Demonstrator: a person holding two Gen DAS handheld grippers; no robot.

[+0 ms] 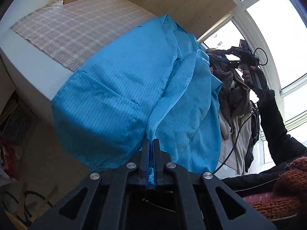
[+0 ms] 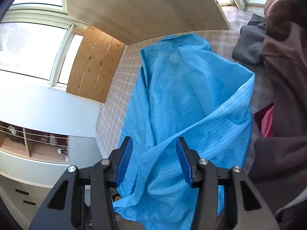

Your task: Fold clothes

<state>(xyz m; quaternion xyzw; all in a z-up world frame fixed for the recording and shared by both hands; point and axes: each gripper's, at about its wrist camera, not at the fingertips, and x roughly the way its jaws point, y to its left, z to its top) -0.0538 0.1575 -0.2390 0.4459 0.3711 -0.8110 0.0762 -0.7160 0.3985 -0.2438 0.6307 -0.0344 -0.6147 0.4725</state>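
On the checked cloth (image 1: 63, 34) that covers the table lies the blue garment (image 1: 122, 88), a thin striped piece with a stitched pocket on its front. Its upper part with the collar rests flat on the cloth, while its lower part hangs over the near edge of the table (image 1: 28, 65).

At the near end of the garment, the left gripper (image 1: 151, 143) is pressed together on a ridge of the blue fabric; the fold goes between the two pads and comes out behind them. Over the garment's lower part, the right gripper (image 2: 154, 153) has its blue pads apart. A diagonal folded edge of the fabric passes under the gap, but the pads do not press on it. In the left wrist view the right gripper (image 1: 235, 57) is seen beyond the far side edge of the garment, held by a hand (image 1: 247, 74) with a dark sleeve (image 1: 272, 126).

Just beside the garment, on that same side, is a pile of other clothes (image 2: 282, 61), brown and grey, with something pink (image 2: 267, 122) between them. Behind the collar end of the garment stands a pale wooden board (image 2: 144, 9), and behind the board are bright windows (image 2: 28, 48). On the opposite side of the garment from the pile, below the table level, a white cabinet with open shelves (image 2: 34, 149) is seen.
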